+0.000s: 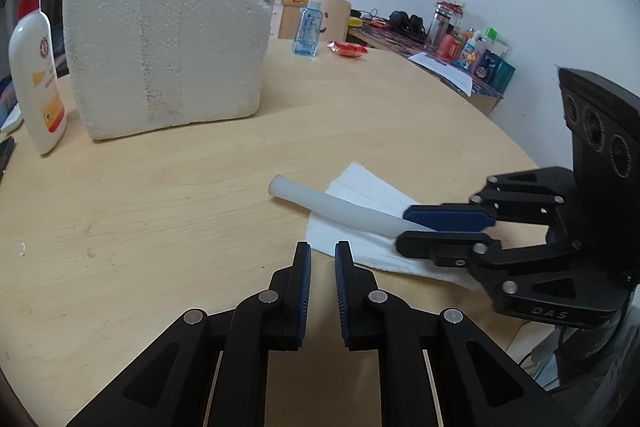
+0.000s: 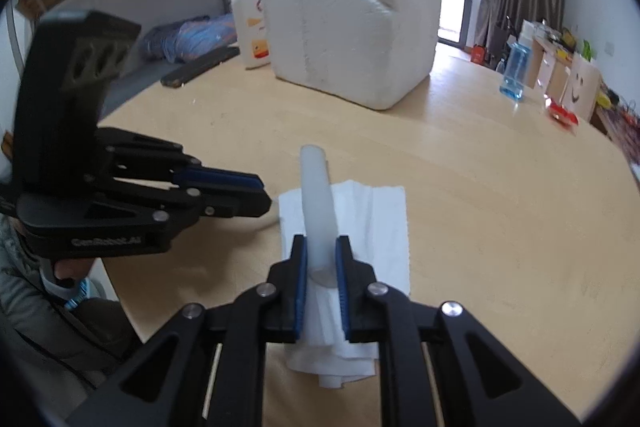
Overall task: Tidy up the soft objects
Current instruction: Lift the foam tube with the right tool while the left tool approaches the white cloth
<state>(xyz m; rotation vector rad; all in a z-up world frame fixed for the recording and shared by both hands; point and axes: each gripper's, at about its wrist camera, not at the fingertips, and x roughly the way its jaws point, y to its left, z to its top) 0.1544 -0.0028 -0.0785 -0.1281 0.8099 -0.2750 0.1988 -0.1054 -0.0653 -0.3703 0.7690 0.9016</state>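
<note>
The right gripper (image 2: 322, 259) held one end of the soft white tube (image 2: 316, 195) lying on the folded tissue (image 2: 376, 219) on the table (image 2: 480, 227), the left gripper (image 1: 322, 259) stood nearly closed and empty; advisable to lift gently, avoiding crushing.

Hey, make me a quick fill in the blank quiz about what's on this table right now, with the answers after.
1. The right gripper holds one end of the white ____.
2. The tube lies across a white ____.
3. The pump bottle stands beside the big block of white ____.
4. The left gripper holds ____.

Answers: tube; tissue; foam; nothing
</note>
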